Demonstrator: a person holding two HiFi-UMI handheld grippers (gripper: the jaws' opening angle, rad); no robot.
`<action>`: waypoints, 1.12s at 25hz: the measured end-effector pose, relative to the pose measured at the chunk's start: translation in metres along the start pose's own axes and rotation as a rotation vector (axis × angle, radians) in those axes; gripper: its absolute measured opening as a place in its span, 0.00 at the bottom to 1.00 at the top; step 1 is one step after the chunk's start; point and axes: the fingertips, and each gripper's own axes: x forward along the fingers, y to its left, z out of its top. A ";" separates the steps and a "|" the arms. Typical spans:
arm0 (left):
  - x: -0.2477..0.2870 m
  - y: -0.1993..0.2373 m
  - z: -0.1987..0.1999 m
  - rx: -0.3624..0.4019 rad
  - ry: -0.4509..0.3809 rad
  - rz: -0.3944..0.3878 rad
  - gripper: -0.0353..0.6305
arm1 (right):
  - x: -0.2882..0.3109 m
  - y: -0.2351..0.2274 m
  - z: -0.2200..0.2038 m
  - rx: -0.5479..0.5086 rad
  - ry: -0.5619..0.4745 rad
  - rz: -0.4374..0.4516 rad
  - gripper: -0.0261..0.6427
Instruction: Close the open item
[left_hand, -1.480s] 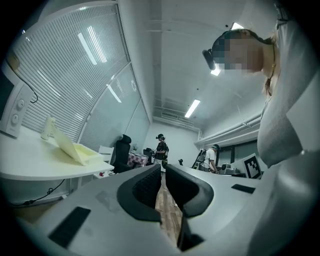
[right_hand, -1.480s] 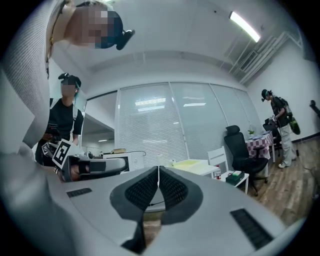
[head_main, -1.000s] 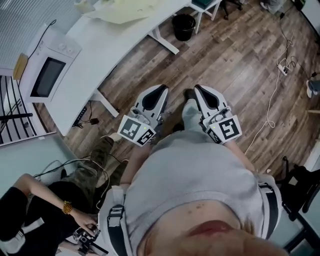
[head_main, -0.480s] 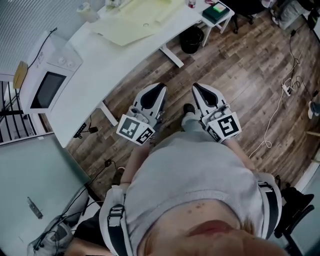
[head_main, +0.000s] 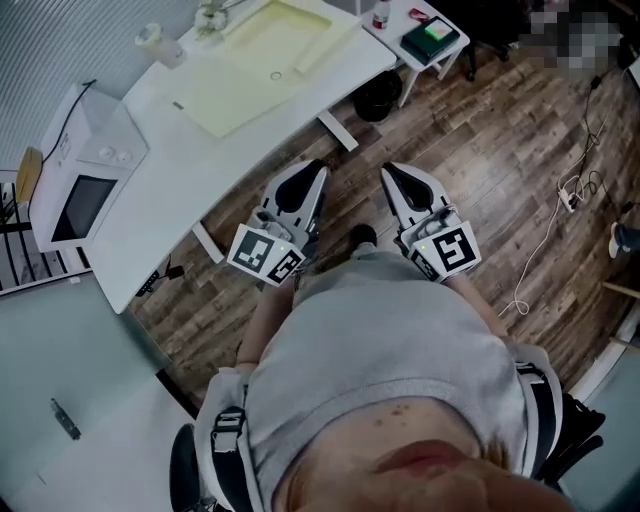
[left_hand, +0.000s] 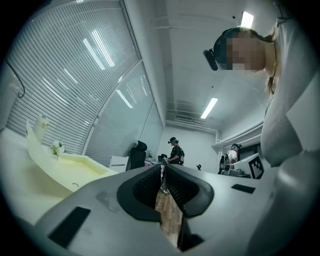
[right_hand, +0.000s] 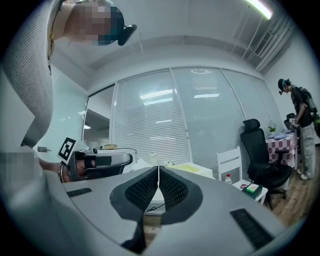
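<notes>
Head view: a person in a grey shirt holds both tools low in front of the body, over the wooden floor (head_main: 470, 150). The left hand-held gripper (head_main: 317, 170) and the right hand-held gripper (head_main: 390, 172) lie side by side, tips pointing toward a curved white worktop (head_main: 200, 160). On it, a microwave (head_main: 80, 170) stands at the left end, well apart from both tools, and a pale yellow mat (head_main: 250, 65) lies further along. A black bin (head_main: 378, 95) sits under the worktop's edge. Which item is the open one cannot be told from here; the microwave's door looks flush.

Left gripper view: the left hand-held gripper (left_hand: 163, 169) is clenched, only a sliver between its pads and nothing in it.

Right gripper view: the right hand-held gripper (right_hand: 158, 171) is clenched on nothing, and a black office chair (right_hand: 257, 150) stands to the right
</notes>
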 end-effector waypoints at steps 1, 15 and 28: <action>0.006 0.003 0.000 0.001 -0.002 0.006 0.11 | 0.003 -0.006 0.000 0.000 0.001 0.005 0.14; 0.023 0.024 -0.003 -0.006 -0.003 0.068 0.11 | 0.024 -0.030 -0.007 0.023 0.016 0.041 0.14; 0.021 0.032 -0.002 0.016 0.009 0.113 0.11 | 0.032 -0.030 -0.004 0.038 0.010 0.085 0.14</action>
